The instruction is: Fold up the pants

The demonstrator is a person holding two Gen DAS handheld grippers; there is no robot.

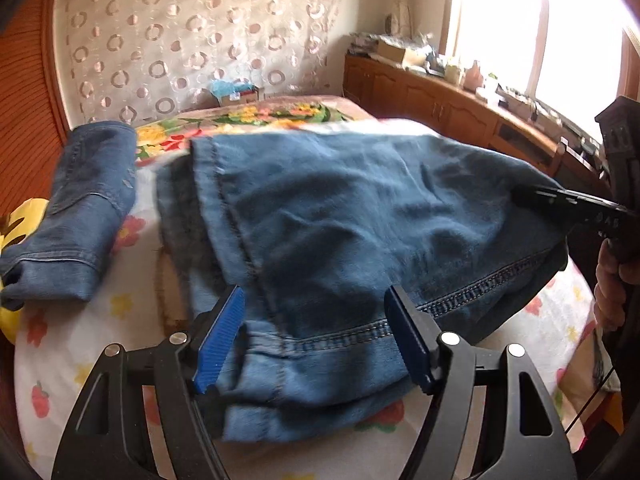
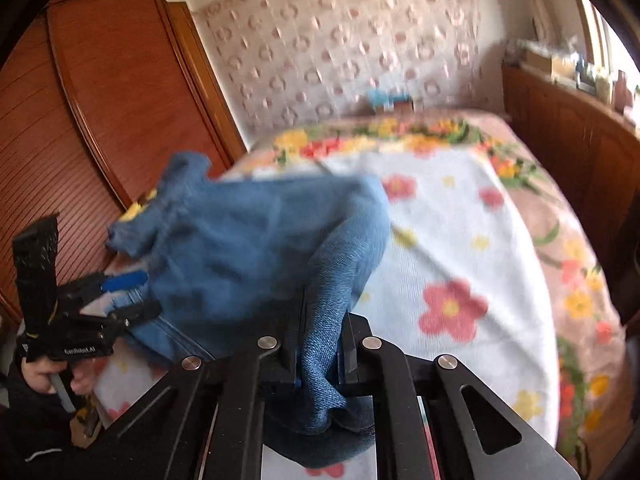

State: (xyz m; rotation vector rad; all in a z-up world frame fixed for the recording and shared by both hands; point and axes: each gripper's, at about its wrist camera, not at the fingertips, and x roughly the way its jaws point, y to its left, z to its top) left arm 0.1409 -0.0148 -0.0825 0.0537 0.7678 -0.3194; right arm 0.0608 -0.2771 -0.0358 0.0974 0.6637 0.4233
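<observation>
Blue denim pants (image 1: 340,216) are spread over the flower-print sheet (image 1: 72,332) on the bed, a second folded pair (image 1: 80,208) lying apart from them towards the wooden wardrobe (image 2: 100,120). Right gripper (image 2: 320,356) is clamped tight on a bunched fold of the pants (lifted off the sheet). Left gripper (image 1: 312,336) has its jaws spread wide around the stitched hem, not pinching it.
</observation>
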